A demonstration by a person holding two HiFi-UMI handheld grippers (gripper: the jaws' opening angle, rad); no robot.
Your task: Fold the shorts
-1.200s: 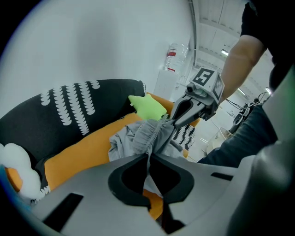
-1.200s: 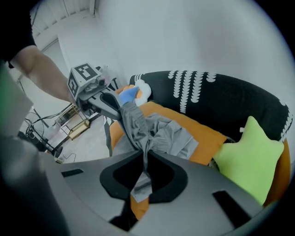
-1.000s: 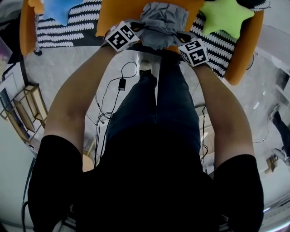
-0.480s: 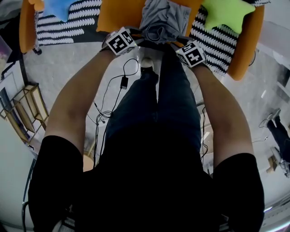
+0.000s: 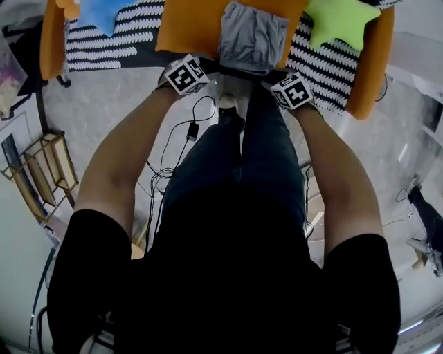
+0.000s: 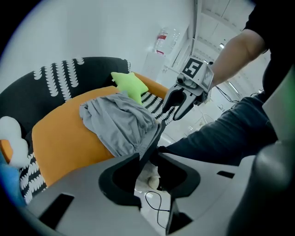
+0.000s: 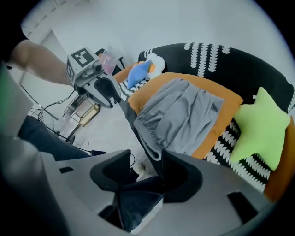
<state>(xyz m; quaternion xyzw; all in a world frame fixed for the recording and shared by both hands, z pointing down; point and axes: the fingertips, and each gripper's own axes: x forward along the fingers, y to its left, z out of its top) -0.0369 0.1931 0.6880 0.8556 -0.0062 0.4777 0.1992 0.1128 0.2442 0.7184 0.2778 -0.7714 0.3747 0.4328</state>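
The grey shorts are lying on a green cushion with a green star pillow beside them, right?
Not quite: the cushion under the grey shorts is orange, as the head view shows. The green star pillow does lie beside them.

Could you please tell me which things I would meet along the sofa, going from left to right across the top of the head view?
blue star cushion → grey shorts → green star cushion
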